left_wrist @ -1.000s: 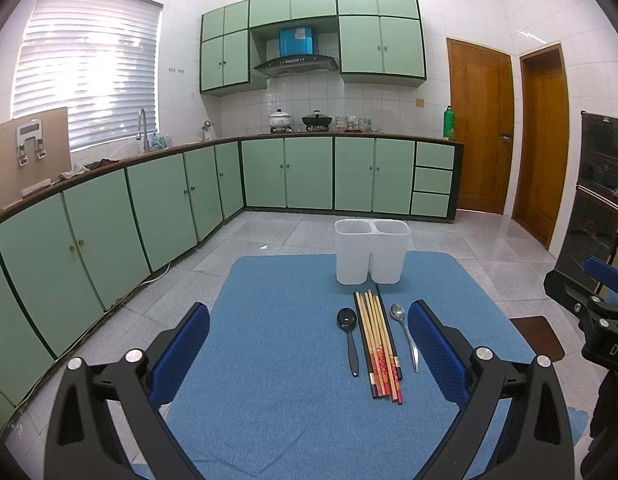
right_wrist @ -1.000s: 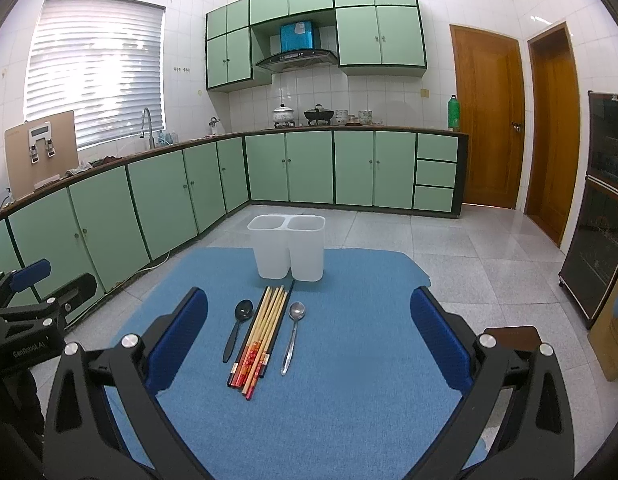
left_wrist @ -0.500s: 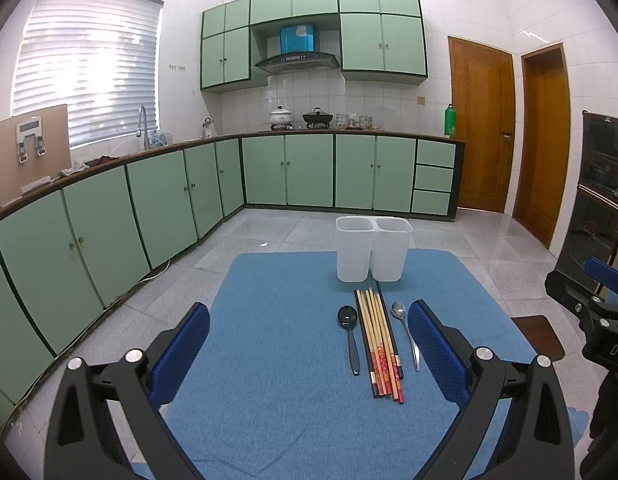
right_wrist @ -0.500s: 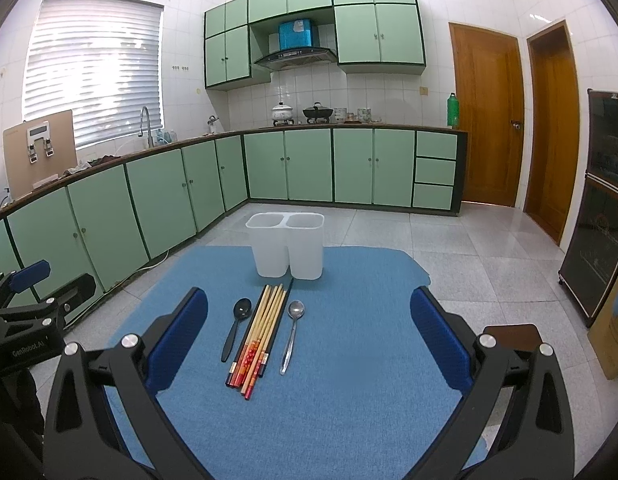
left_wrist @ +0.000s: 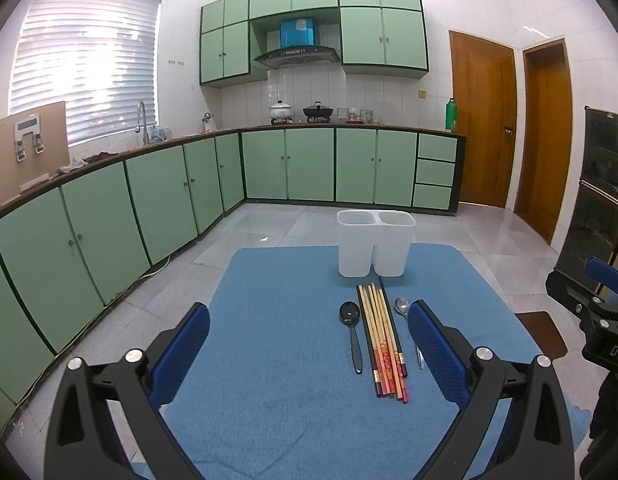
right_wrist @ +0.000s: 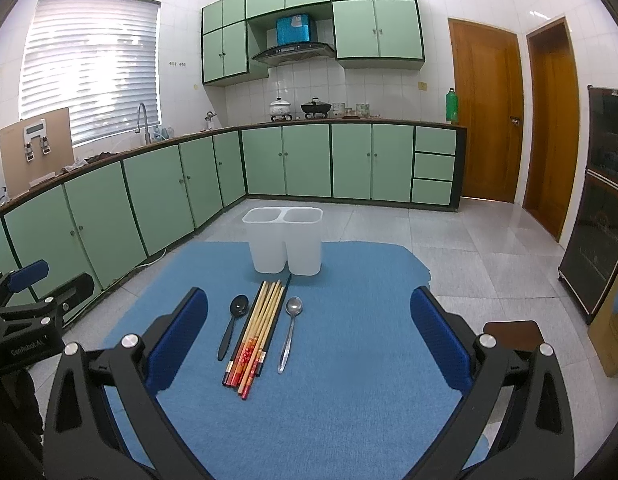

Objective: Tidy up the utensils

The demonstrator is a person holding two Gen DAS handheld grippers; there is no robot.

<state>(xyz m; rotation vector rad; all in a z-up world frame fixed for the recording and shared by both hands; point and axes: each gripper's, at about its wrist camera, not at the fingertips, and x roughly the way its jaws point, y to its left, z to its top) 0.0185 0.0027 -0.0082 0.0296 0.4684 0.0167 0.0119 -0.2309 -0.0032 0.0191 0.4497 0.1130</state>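
Note:
A white two-compartment utensil holder (left_wrist: 375, 248) (right_wrist: 285, 245) stands upright and empty at the far side of the blue mat (left_wrist: 289, 360) (right_wrist: 349, 360). In front of it lie a black spoon (left_wrist: 352, 332) (right_wrist: 233, 326), a bundle of several chopsticks (left_wrist: 383, 340) (right_wrist: 257, 332) and a metal spoon (left_wrist: 405, 312) (right_wrist: 291, 330). My left gripper (left_wrist: 309, 356) is open and empty above the near mat, left of the utensils. My right gripper (right_wrist: 309, 352) is open and empty above the near mat, with the utensils between its fingers' span.
Green kitchen cabinets (left_wrist: 149, 208) run along the left and back walls. Wooden doors (left_wrist: 483, 120) stand at the back right. A dark glass cabinet (right_wrist: 605, 208) is at the right. Tiled floor surrounds the table.
Both views have shifted only slightly; the utensils and the holder have not moved and both grippers stay open.

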